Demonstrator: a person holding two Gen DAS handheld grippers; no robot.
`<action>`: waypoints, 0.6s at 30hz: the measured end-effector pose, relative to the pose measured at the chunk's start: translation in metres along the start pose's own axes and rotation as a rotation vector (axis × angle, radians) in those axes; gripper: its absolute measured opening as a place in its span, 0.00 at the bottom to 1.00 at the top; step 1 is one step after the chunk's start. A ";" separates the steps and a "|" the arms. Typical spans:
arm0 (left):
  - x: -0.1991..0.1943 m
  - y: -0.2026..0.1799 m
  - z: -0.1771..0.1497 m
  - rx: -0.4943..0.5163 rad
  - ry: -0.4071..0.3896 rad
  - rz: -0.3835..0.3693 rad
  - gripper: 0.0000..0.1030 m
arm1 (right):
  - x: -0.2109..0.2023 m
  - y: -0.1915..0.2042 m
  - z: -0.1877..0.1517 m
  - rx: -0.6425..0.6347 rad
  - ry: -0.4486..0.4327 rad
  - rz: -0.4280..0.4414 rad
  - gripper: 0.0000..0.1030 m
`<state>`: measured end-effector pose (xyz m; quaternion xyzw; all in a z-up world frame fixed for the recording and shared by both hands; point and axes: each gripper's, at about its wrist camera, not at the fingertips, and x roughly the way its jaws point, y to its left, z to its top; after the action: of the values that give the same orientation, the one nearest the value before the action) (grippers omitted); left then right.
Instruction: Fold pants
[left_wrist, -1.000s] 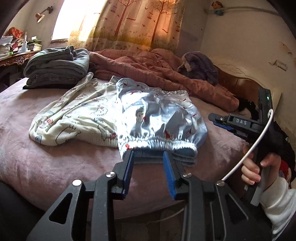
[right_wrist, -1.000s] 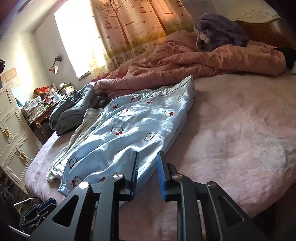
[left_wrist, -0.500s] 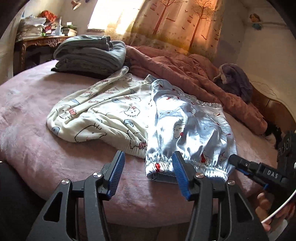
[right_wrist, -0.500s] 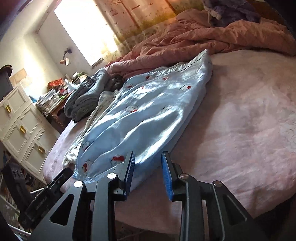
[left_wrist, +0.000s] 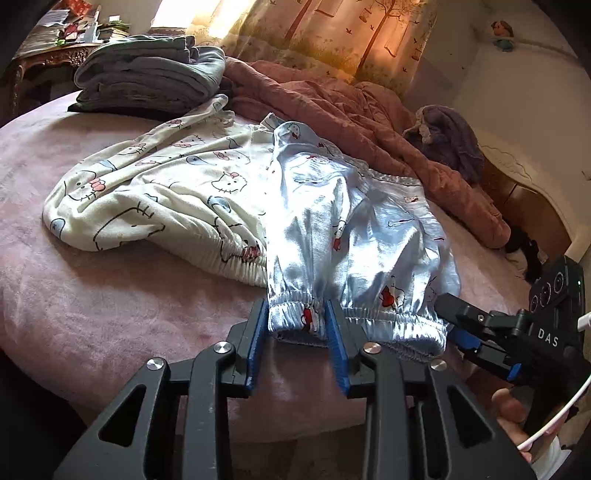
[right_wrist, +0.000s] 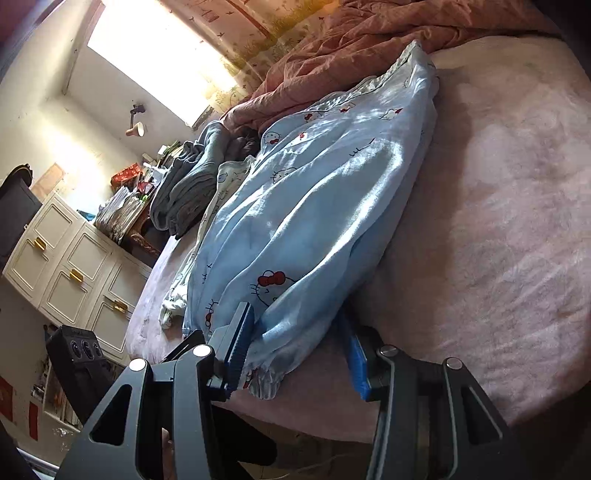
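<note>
Light blue pants (left_wrist: 351, 221) with a cat print lie flat on the pink bed (left_wrist: 92, 295), elastic cuffs at the near edge. My left gripper (left_wrist: 297, 332) straddles the left corner of the cuff. Its jaws are closing, and the cloth fills the gap without being pinched. My right gripper (left_wrist: 445, 319) is at the cuff's right end, held by a hand. In the right wrist view the right gripper (right_wrist: 297, 350) has the blue pants (right_wrist: 314, 203) between jaws that are opening. Its left pad (right_wrist: 240, 343) touches the cloth and the right pad (right_wrist: 356, 365) stands clear.
A white cat-print garment (left_wrist: 166, 192) lies left of the pants and partly under them. A folded grey stack (left_wrist: 147, 77), a rumpled pink quilt (left_wrist: 332, 107) and a purple garment (left_wrist: 447, 136) sit at the back. A white cabinet (right_wrist: 74, 266) stands beside the bed.
Both grippers have dropped onto the near cuff edge. The left jaws widened, then narrowed around the cuff's left corner. The right jaws spread apart over the cuff's right end.
</note>
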<state>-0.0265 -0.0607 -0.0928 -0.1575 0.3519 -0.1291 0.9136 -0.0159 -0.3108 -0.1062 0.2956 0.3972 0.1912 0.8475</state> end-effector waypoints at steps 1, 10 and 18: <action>0.000 0.001 0.000 0.002 0.001 -0.005 0.33 | -0.002 -0.001 -0.004 0.020 -0.002 0.017 0.47; 0.001 -0.004 -0.004 0.019 -0.016 -0.008 0.18 | 0.013 0.002 -0.006 0.025 0.001 0.013 0.06; -0.025 -0.016 -0.014 0.021 0.006 -0.067 0.12 | -0.032 0.024 -0.015 -0.067 -0.137 -0.004 0.03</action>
<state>-0.0560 -0.0696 -0.0811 -0.1593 0.3477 -0.1635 0.9094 -0.0494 -0.3057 -0.0806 0.2787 0.3321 0.1818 0.8826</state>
